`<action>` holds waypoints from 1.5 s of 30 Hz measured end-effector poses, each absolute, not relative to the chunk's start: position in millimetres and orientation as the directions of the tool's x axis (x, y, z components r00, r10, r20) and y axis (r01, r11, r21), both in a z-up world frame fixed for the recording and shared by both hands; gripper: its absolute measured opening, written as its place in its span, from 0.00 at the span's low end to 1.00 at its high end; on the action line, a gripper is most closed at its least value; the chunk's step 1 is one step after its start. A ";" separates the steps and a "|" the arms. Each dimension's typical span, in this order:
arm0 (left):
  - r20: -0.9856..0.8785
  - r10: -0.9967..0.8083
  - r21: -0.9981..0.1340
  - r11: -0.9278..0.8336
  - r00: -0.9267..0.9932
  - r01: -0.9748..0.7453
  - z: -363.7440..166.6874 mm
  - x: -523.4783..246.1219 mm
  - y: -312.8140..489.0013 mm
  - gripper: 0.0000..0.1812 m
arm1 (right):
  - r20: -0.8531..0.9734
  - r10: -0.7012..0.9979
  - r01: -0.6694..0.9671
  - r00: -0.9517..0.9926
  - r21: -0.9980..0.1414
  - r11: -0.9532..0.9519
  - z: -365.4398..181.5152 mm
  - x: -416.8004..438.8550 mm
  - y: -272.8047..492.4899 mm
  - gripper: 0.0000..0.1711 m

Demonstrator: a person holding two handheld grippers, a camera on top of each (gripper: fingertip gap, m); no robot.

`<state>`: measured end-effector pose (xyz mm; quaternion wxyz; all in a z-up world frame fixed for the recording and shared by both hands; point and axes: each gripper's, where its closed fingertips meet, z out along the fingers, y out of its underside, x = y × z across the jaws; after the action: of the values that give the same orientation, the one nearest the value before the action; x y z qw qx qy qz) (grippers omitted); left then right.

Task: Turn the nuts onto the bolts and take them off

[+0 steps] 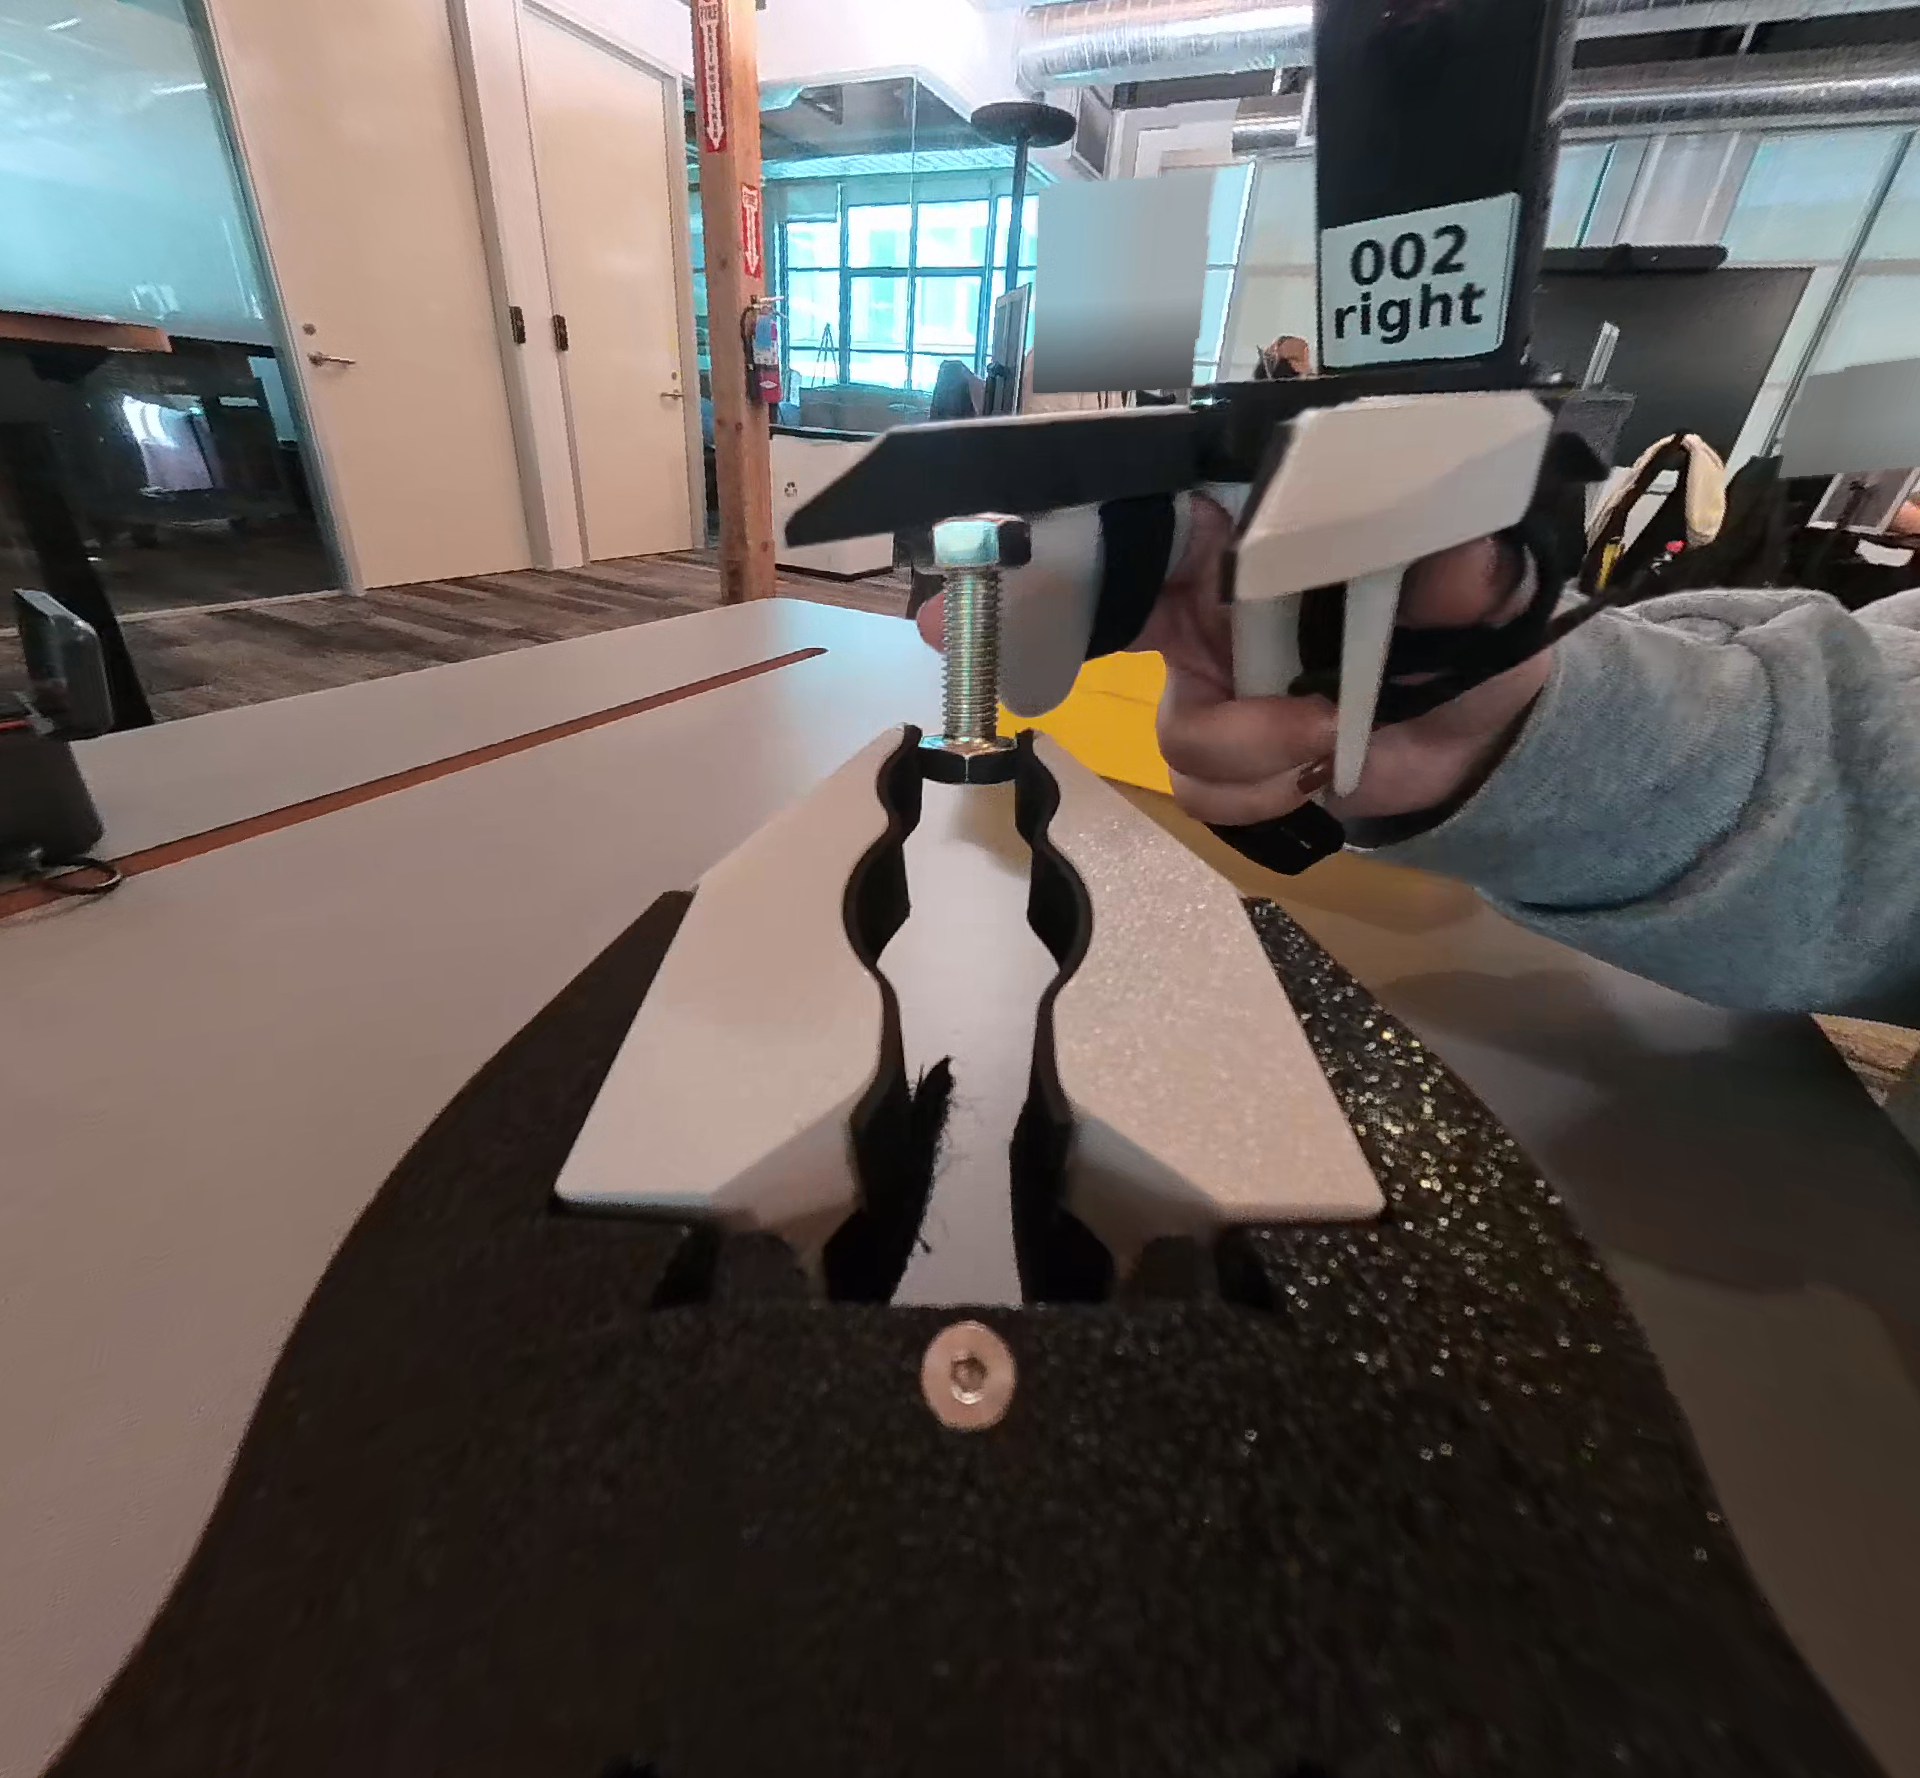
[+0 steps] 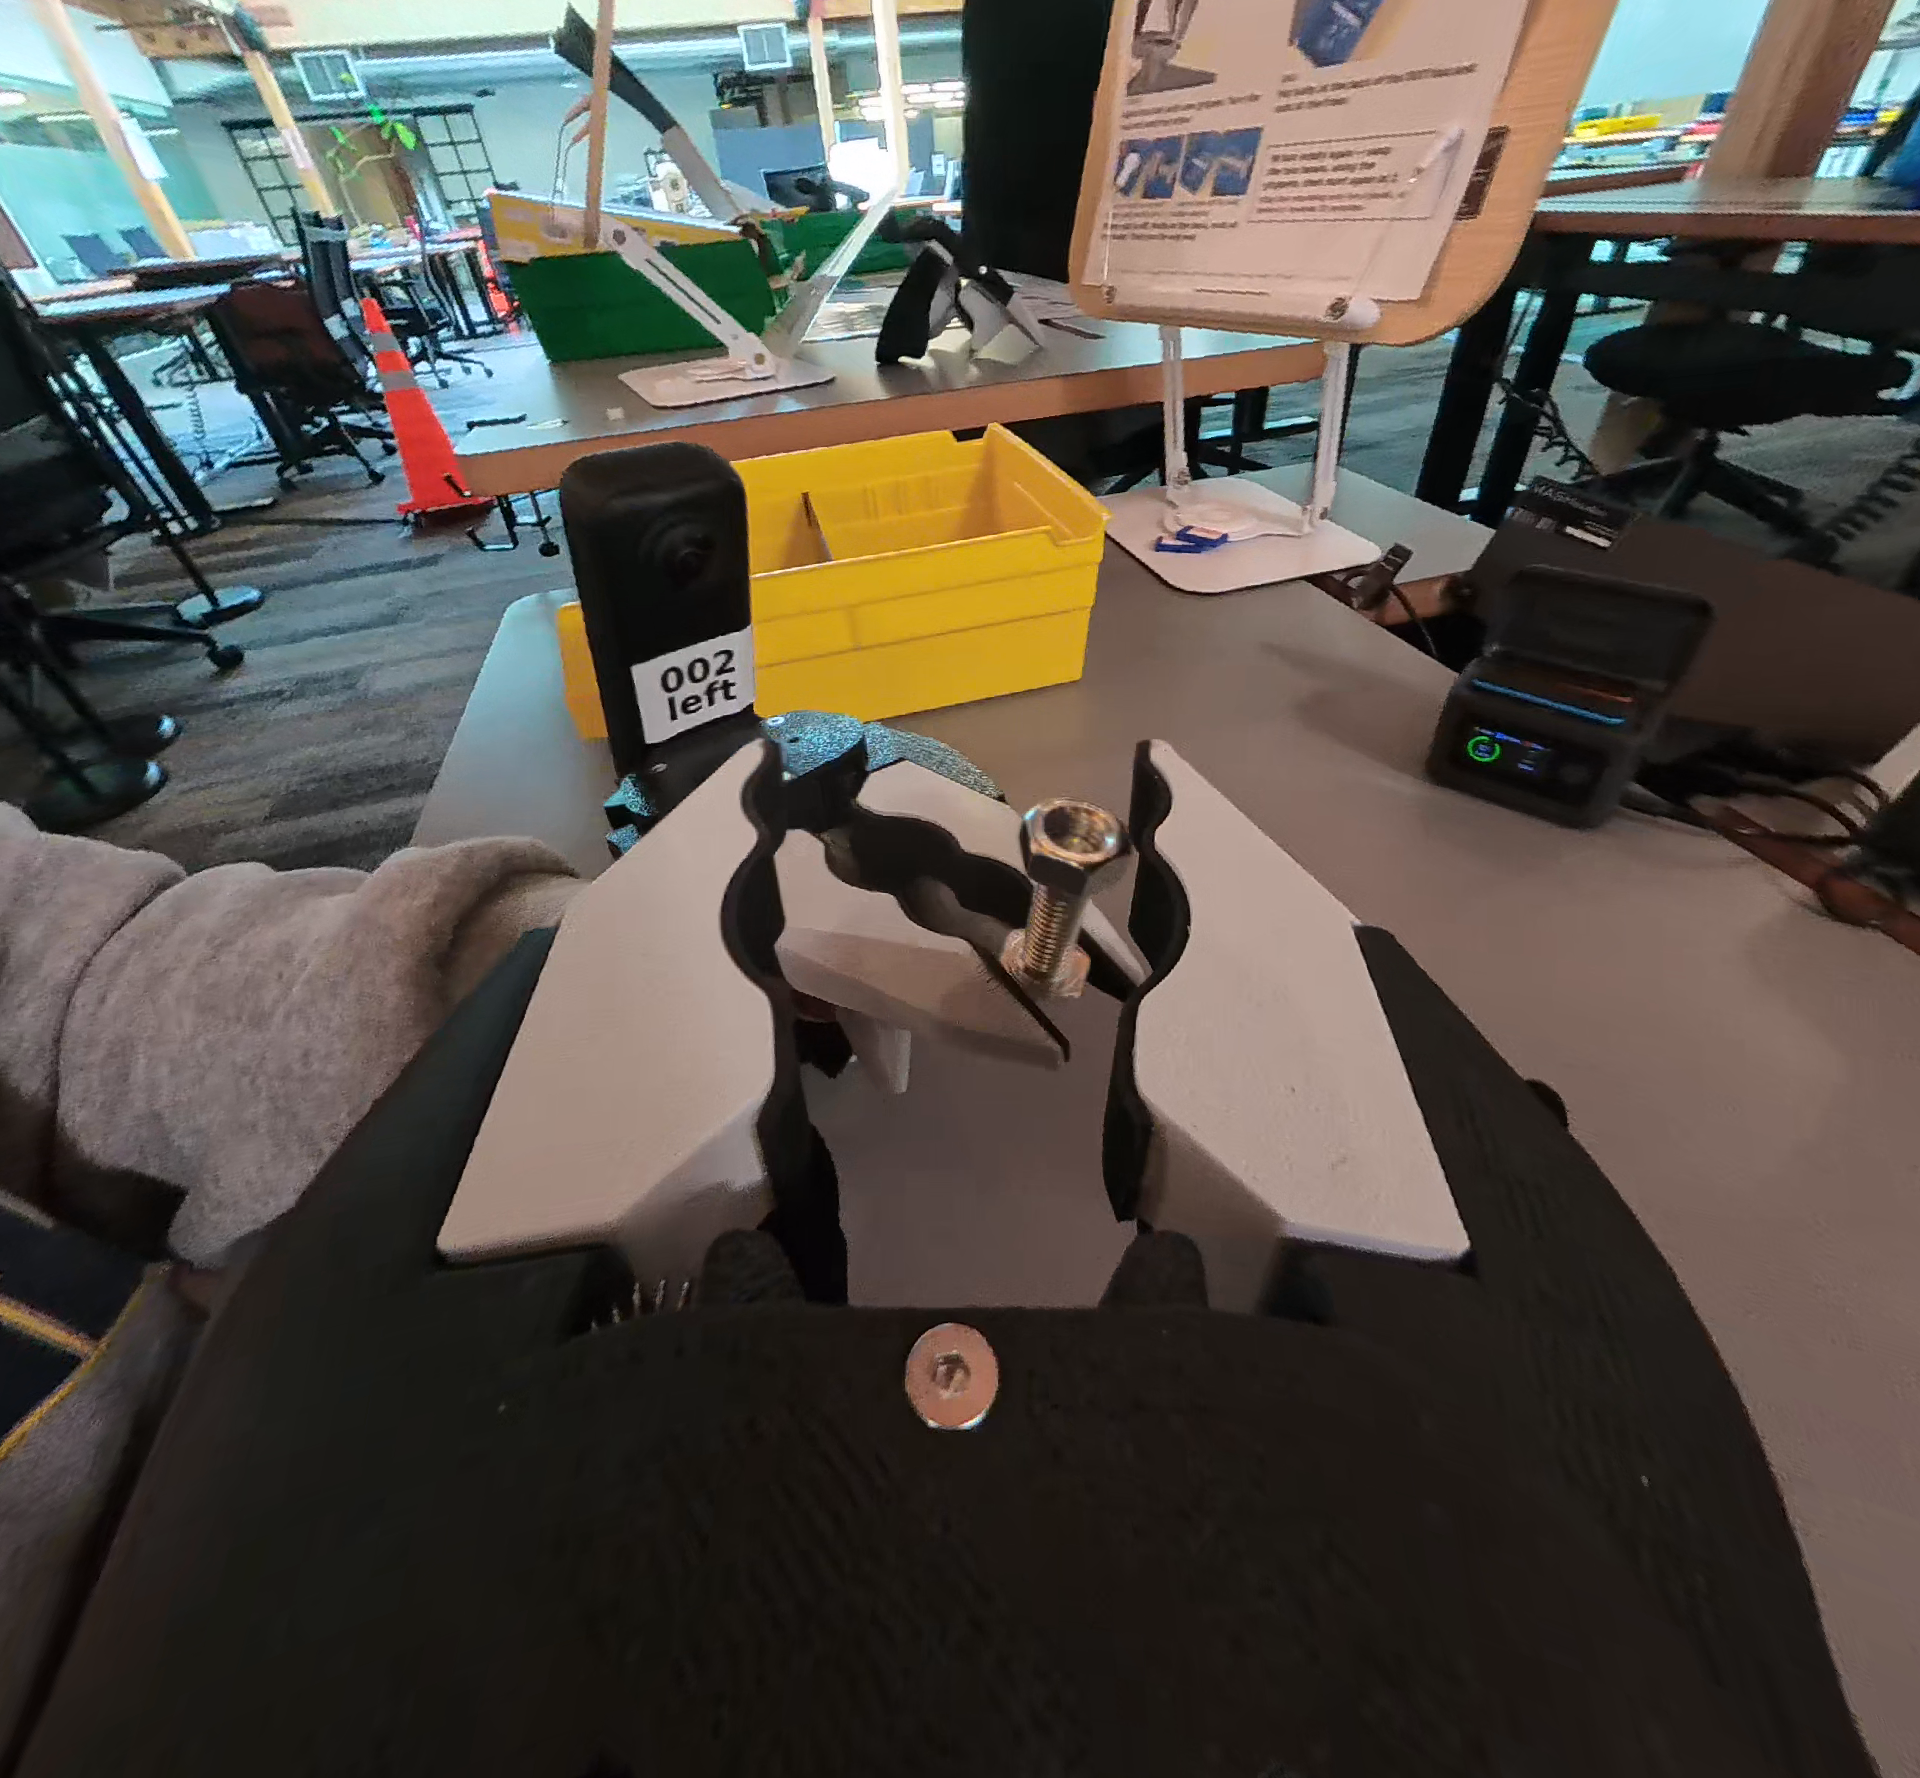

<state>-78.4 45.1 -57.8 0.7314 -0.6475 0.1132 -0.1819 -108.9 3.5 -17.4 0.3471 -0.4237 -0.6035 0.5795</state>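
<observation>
While the left hand-held gripper pinches the nut tight between its two tips, the bolt stands straight up out of that nut with its six-sided head on top. Most of the bolt's screw part shows above the nut, so only the very bottom of the bolt looks to be inside the nut. From one moment I cannot tell if the nut is going on or coming off, but either way there is much turning left to do. The right hand-held gripper is spread wide, with the bolt head between its tips, close to the right tip but not squeezed. It looks ready to close on the head for a turn. All of this hangs a little above the grey tabletop. A yellow bin with a divider inside sits on the far side of the tabletop, and I cannot see any other nuts or bolts in it. Each hand-held gripper has a black camera with a white sticker on it that bears printed words. A wooden board on a stand holds a sheet with pictures and small blurry writing. A little black device with a glowing screen sits on the right.
</observation>
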 end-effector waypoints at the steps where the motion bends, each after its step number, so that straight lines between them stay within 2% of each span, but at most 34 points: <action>1: 0.070 -0.409 -0.988 0.096 0.910 0.120 -57.8 -79.4 45.0 0.09 | -0.069 0.914 0.106 -0.400 -0.994 -0.028 -17.3 -108.6 3.1 0.39; 6: 0.110 -0.374 -0.981 0.111 0.921 0.162 -54.9 -93.4 43.8 0.09 | -0.075 0.921 0.112 -0.382 -0.993 -0.035 -18.6 -100.9 9.0 0.39; 12: 0.078 -0.458 -0.985 0.104 0.885 0.141 -55.0 -72.6 42.0 0.09 | -0.096 0.909 0.093 -0.405 -0.994 -0.064 -17.1 -103.7 5.3 0.39; 18: 0.081 -0.481 -0.981 0.115 0.873 0.154 -51.2 -72.1 38.2 0.09 | -0.059 0.932 0.061 -0.357 -0.997 -0.040 -16.4 -98.4 15.1 0.17; 24: 0.085 -0.576 -0.980 0.100 0.813 0.173 -50.8 -57.6 32.4 0.09 | -0.017 0.904 0.050 -0.426 -0.999 0.005 -13.5 -89.8 10.1 0.20; 30: 0.102 -0.683 -0.973 0.083 0.723 0.215 -45.8 -44.5 20.2 0.09 | -0.022 0.810 0.076 -0.586 -0.997 0.028 -11.7 -74.9 -2.3 0.11; 33: 0.098 -0.690 -0.971 0.092 0.717 0.221 -43.5 -43.1 18.6 0.09 | -0.047 0.792 0.083 -0.609 -0.997 0.005 -9.2 -72.8 -4.7 0.11; 39: 0.105 -0.598 -0.961 0.144 0.795 0.236 -38.1 -53.3 26.4 0.09 | -0.084 0.888 0.054 -0.452 -0.996 -0.066 -3.6 -86.6 3.0 0.11; 45: 0.059 -0.426 -0.979 0.151 0.903 0.135 -47.7 -65.7 38.8 0.09 | -0.032 0.999 0.032 -0.019 -0.999 -0.031 -12.0 -98.7 23.7 0.12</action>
<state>-65.7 38.8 -47.7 0.7496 -0.6242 0.1162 -0.1871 -98.7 23.7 -12.0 0.4791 -0.5109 -0.5047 0.5047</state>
